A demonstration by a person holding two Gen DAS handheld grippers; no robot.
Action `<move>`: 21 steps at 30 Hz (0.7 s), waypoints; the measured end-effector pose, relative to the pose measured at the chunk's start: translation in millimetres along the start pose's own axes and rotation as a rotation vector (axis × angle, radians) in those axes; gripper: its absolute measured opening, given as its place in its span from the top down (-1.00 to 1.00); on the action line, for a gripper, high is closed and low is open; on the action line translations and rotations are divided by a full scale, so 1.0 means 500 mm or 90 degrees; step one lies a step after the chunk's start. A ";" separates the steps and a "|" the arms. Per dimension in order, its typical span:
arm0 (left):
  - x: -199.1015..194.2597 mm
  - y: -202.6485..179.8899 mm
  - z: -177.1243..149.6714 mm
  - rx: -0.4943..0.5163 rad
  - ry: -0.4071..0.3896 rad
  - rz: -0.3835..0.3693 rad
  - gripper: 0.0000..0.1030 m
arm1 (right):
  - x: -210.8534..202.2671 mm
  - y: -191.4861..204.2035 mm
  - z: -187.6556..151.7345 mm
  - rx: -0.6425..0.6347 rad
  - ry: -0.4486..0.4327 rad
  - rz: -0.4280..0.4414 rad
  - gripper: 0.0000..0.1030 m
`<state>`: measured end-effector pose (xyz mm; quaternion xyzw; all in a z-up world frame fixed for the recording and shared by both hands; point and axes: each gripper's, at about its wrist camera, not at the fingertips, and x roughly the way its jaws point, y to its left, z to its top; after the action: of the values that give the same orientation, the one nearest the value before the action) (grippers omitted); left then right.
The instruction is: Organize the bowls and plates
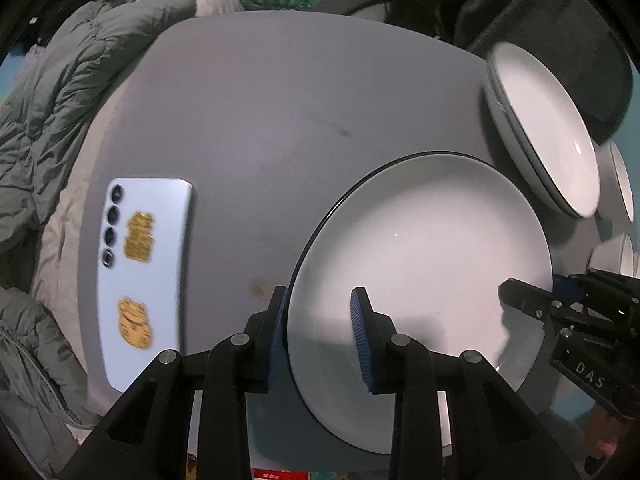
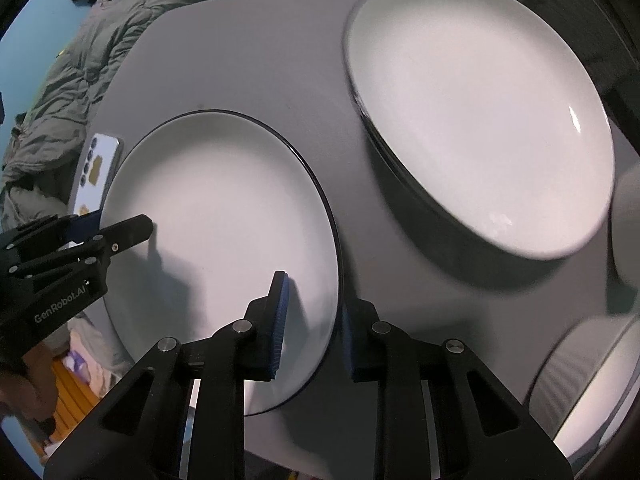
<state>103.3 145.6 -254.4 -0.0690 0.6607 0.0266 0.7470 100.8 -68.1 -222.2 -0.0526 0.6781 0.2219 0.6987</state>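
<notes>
Both claws, left (image 1: 320, 334) and right (image 2: 314, 324), astride plate (image 1: 420, 256) rim, jaws not pinched; stiff, glazed, slippery, breakable; best gripped at rim, beside stack (image 2: 480, 120).

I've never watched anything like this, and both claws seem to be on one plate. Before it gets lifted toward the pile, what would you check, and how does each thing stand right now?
1. Left gripper straddles the rim of the plate, one finger above and one below: ok.
2. Right gripper straddles the opposite rim the same way: ok.
3. Both are squeezing firmly enough to lift: cannot tell; the pads look near the rim, but contact is not clear.
4. The stack of plates has a bare top plate to receive it: ok.
5. The phone lies apart from the plate, on the side away from the stack: ok.
6. The bowls beside the stack leave room: cannot tell.
</notes>
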 end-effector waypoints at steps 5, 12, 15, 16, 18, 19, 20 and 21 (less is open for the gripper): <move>-0.001 -0.042 -0.018 0.015 0.007 -0.017 0.40 | -0.012 -0.032 -0.036 0.032 -0.002 -0.004 0.56; -0.001 -0.104 -0.032 0.043 0.014 -0.025 0.40 | -0.030 -0.078 -0.079 0.070 -0.011 -0.018 0.56; 0.002 -0.116 -0.028 0.050 0.016 -0.034 0.40 | -0.038 -0.098 -0.096 0.083 -0.014 -0.025 0.56; 0.002 -0.124 -0.028 0.054 0.017 -0.038 0.40 | -0.038 -0.102 -0.100 0.088 -0.015 -0.028 0.56; 0.002 -0.138 -0.029 0.063 0.018 -0.041 0.40 | -0.043 -0.120 -0.113 0.100 -0.017 -0.032 0.56; 0.001 -0.147 -0.030 0.069 0.018 -0.043 0.40 | -0.044 -0.125 -0.115 0.105 -0.018 -0.034 0.56; 0.001 -0.151 -0.030 0.073 0.019 -0.044 0.40 | -0.047 -0.131 -0.120 0.109 -0.020 -0.036 0.56; 0.001 -0.157 -0.030 0.077 0.020 -0.045 0.40 | -0.048 -0.136 -0.122 0.115 -0.022 -0.038 0.56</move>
<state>98.8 66.0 -251.3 -0.0474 0.6696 -0.0411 0.7401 70.6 -157.6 -218.9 -0.0057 0.6813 0.1395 0.7186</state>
